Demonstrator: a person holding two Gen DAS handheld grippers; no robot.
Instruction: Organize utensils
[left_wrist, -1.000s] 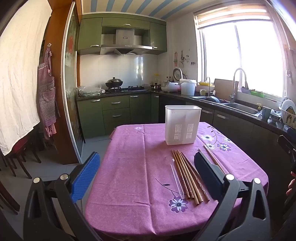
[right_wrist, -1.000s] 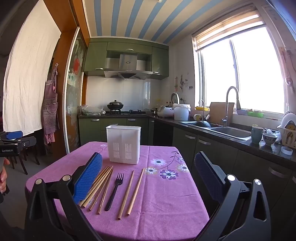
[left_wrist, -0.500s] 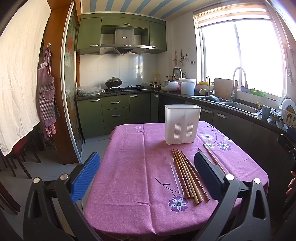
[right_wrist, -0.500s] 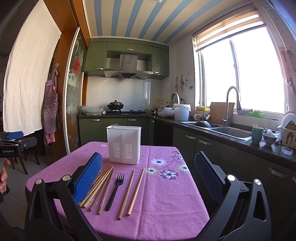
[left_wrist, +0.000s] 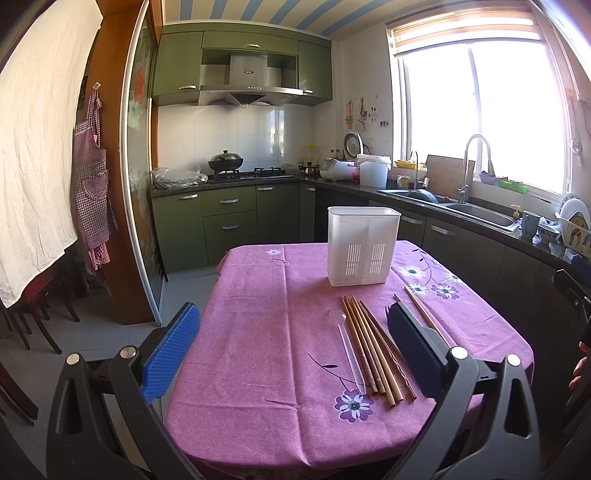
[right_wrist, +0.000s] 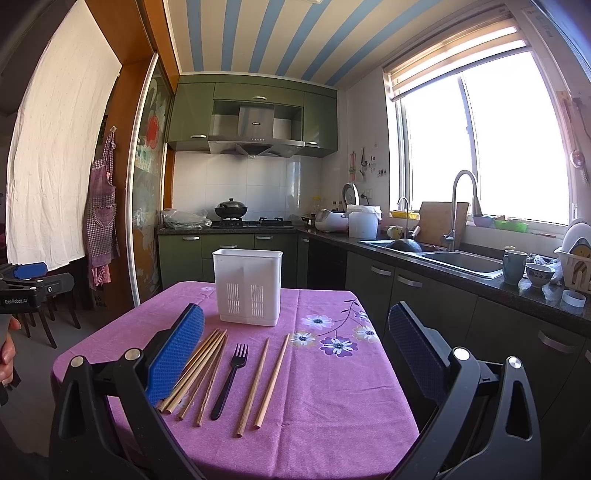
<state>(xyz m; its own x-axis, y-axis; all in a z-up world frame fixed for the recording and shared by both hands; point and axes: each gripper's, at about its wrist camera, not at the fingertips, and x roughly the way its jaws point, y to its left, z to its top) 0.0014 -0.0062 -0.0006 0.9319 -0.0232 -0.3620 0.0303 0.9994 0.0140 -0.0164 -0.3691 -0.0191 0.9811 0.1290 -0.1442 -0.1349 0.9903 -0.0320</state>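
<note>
Holder (right_wrist: 248, 286) upright beyond chopsticks (right_wrist: 201, 367) and fork (right_wrist: 229, 380), contents hidden; each gripper (left_wrist: 293, 345) (right_wrist: 295, 349) wide, unladen.

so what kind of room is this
A home kitchen, most likely: a gas stove under a range hood, a sink by the window, and a table with a purple floral tablecloth.

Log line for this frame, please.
stage: pre-grasp | left gripper: open, empty | right gripper: open, empty | chopsticks, fork: on table | holder: upright
</note>
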